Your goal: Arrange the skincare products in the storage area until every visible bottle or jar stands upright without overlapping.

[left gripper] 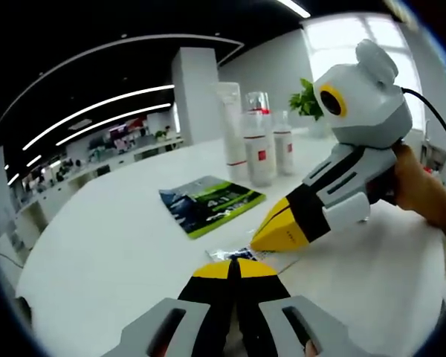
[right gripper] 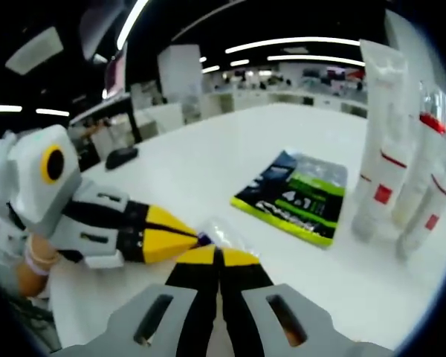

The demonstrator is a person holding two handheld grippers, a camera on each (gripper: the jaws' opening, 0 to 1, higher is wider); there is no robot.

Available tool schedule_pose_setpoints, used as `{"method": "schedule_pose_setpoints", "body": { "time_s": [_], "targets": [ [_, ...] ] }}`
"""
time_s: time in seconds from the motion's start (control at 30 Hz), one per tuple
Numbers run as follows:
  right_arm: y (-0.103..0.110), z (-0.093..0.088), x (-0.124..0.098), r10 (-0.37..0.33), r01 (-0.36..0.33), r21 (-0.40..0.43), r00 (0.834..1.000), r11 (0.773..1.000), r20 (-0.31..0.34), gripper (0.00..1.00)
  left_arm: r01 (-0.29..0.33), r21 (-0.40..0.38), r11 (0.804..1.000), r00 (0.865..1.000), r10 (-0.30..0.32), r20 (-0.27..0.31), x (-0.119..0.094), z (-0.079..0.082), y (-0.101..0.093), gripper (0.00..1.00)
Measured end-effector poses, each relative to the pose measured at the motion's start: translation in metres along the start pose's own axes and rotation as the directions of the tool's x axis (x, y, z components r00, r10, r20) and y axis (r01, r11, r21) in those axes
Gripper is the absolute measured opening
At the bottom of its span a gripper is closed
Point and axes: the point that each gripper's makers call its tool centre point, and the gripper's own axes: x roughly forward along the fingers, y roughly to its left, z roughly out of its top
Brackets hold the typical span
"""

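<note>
Left gripper view: left gripper (left gripper: 233,265) comes up from the bottom, yellow tips pressed together, jaws closed. Just past the tips lies a small clear packet (left gripper: 230,255) on the white table (left gripper: 119,245); tips sit at its edge, but can't tell if they pinch it. Right gripper (left gripper: 262,236) enters from the right, held by a hand (left gripper: 416,186), its yellow tips also together, nose down at the same packet, nearly touching the left tips.

Beyond the packet, a dark sachet (left gripper: 212,202) w/ green stripe lies flat on the table, apart from both grippers. Further back stand the skincare items in a tight group: a tall white tube (left gripper: 233,130), a bottle (left gripper: 259,141) w/ clear cap and red label, and a smaller bottle (left gripper: 284,145) beside it. All three upright, close together (whether touching, can't tell). A green plant (left gripper: 306,100) is behind them.

Right gripper view: right gripper (right gripper: 218,256) rises from the bottom, jaws shut, tips on the near edge of the packet (right gripper: 224,232). Left gripper (right gripper: 189,238) comes in from the left, tips closed, meeting the packet from that side. Sachet (right gripper: 296,195) lies flat past it, to the right. Tube (right gripper: 377,134) and the bottles (right gripper: 420,160) stand upright at far right, near the sachet but clear of it. A dark mouse-like object (right gripper: 121,156) sits on the table far left.
</note>
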Motion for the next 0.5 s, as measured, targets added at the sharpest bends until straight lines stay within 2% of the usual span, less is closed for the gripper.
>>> {"method": "schedule_pose_setpoints", "body": {
  "time_s": [0.23, 0.3, 0.37, 0.43, 0.5],
  "targets": [
    [-0.006, 0.001, 0.001, -0.043, 0.043, -0.025, 0.999, 0.999, 0.005, 0.00, -0.047, 0.042, 0.998, 0.999, 0.047, 0.005, -0.002, -0.001, 0.004, 0.01],
    [-0.005, 0.009, -0.005, -0.045, 0.046, -0.039, 0.998, 0.998, 0.040, 0.00, -0.055, 0.048, 0.997, 0.998, 0.055, 0.007, -0.002, -0.001, 0.005, 0.01],
    [0.008, 0.011, -0.013, 0.026, -0.025, -0.015, 0.999, 1.000, 0.032, 0.00, -0.056, 0.046, 0.997, 0.998, 0.056, 0.008, -0.002, -0.001, 0.005, 0.01],
    [0.021, 0.002, -0.017, 0.115, -0.113, 0.050, 0.992, 0.992, -0.042, 0.00, -0.056, 0.036, 0.998, 0.998, 0.056, 0.008, -0.002, -0.001, 0.005, 0.01],
    [0.027, -0.007, -0.017, 0.173, -0.162, 0.114, 0.981, 0.980, -0.093, 0.00, -0.057, 0.028, 0.998, 0.998, 0.056, 0.008, -0.002, -0.001, 0.005, 0.01]
  ]
}}
